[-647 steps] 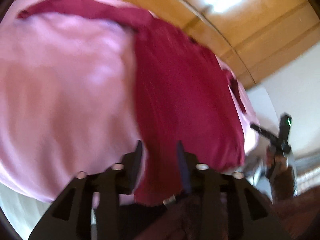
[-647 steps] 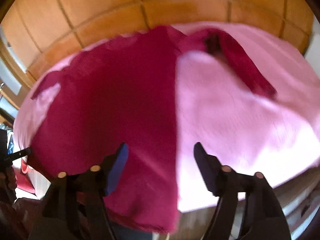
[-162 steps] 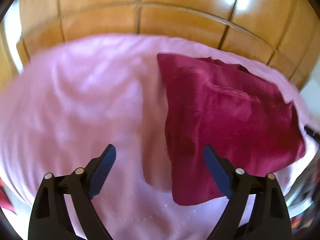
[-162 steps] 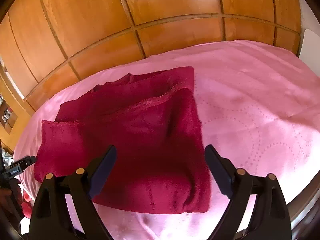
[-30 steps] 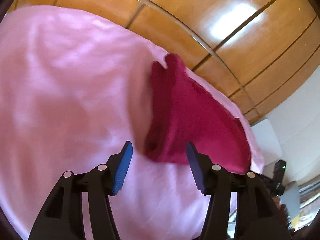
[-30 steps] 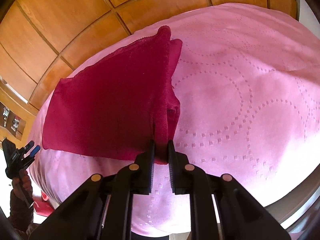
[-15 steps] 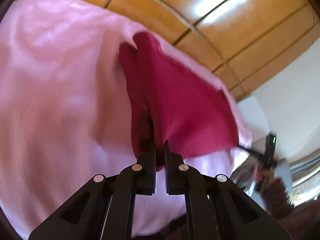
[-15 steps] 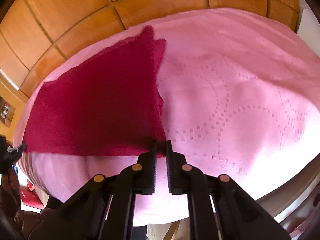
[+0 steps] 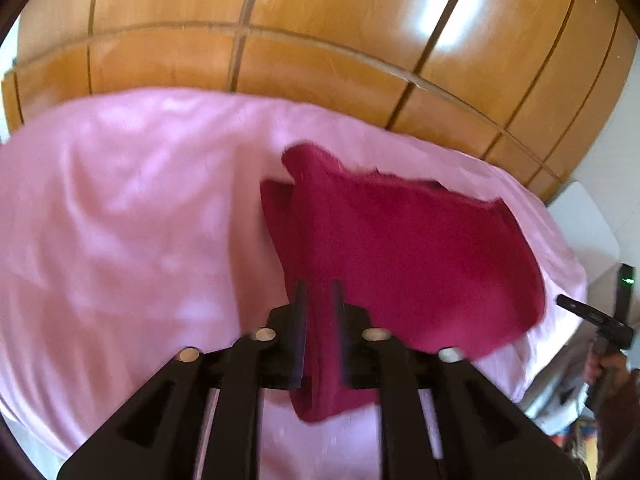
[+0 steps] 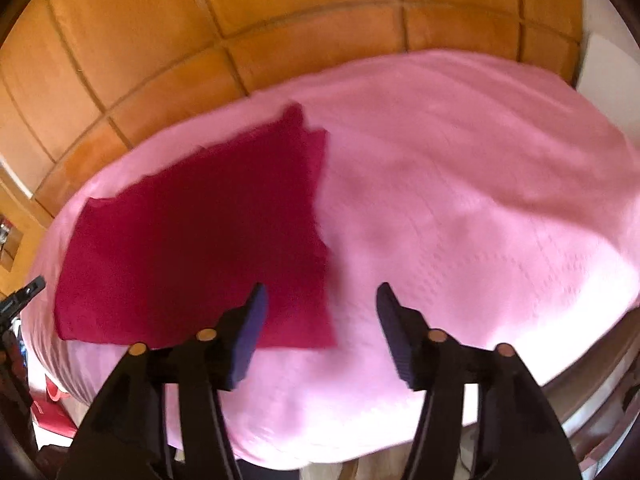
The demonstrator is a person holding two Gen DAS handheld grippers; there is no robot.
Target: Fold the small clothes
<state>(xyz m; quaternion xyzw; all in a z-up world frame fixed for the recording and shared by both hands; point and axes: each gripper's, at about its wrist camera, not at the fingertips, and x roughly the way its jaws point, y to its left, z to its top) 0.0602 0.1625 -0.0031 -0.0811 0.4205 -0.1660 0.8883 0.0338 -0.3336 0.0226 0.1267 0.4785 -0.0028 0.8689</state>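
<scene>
A dark red garment (image 9: 400,248), folded, lies on the pink bedspread (image 9: 120,220). Its near left corner is raised and runs between the fingers of my left gripper (image 9: 318,288). Those jaws stand narrow with the cloth filling the gap, and they are opening. In the right wrist view the garment (image 10: 200,240) lies flat, its near right corner just ahead of my right gripper (image 10: 320,308). The right jaws are spreading wide, and neither pad touches the cloth.
A glossy wooden panelled wall (image 9: 320,40) rises behind the bed. The bedspread (image 10: 480,220) stretches bare to the right of the garment. A hand with the other gripper (image 9: 592,320) shows past the bed's right edge. A red object (image 10: 52,400) lies below the bed's left edge.
My right gripper has opened, let go of the garment's corner and risen. My left gripper shut on the near left corner and lifted it.
</scene>
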